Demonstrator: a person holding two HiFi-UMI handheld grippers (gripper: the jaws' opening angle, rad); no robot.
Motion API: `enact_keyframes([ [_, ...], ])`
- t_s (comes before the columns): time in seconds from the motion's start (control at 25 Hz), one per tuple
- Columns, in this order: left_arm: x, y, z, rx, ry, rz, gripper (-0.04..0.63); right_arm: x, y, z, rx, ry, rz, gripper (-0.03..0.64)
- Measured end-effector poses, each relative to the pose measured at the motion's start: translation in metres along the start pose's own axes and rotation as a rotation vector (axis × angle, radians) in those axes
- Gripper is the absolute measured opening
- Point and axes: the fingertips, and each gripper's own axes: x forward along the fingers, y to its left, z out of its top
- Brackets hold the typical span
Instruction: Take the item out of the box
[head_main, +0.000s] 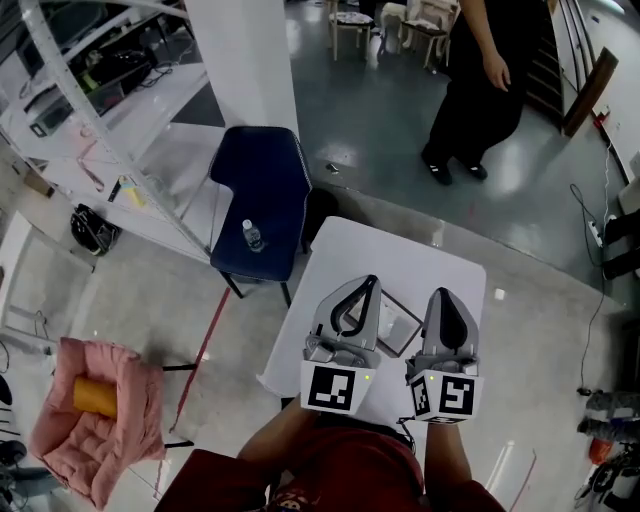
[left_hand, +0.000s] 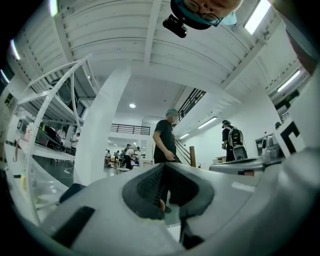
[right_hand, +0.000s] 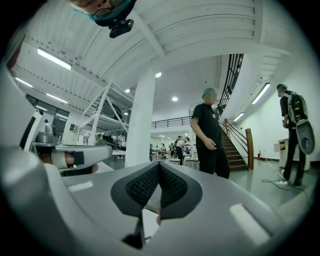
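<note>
The tabletop (head_main: 400, 250) sits at my 12 o'clock, the box (head_main: 398, 325) lying on it between my left gripper (head_main: 368, 282) and right gripper (head_main: 443, 294). A chair (head_main: 262, 180) stands off the tabletop's 10 o'clock edge, a bottle (head_main: 252, 235) on its seat. A person (head_main: 480, 80) stands well beyond at 1 o'clock, on the floor (head_main: 380, 120).

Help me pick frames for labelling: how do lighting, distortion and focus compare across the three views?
Head view: evenly lit and sharp, with mild glare on the glossy floor. Left gripper view: heavy fisheye, black corners, ceiling light strip blown out. Right gripper view: same fisheye rim, ceiling beams bend, distance stays sharp.
</note>
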Motion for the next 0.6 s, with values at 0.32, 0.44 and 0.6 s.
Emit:
enact_keyframes([
  [0.32,0.011,-0.004,-0.016,0.084,0.028,-0.005,0.003,0.017,-0.011,-0.011,0.033,0.014,0.022,0.002],
  [0.44,0.014,-0.007,-0.018,0.069,0.023,0.008,0.003,0.021,-0.015,-0.020,0.049,0.034,0.035,0.002],
  [0.6,0.017,-0.006,-0.019,0.028,0.006,0.035,0.003,0.026,-0.019,-0.035,0.057,0.076,0.039,0.002],
])
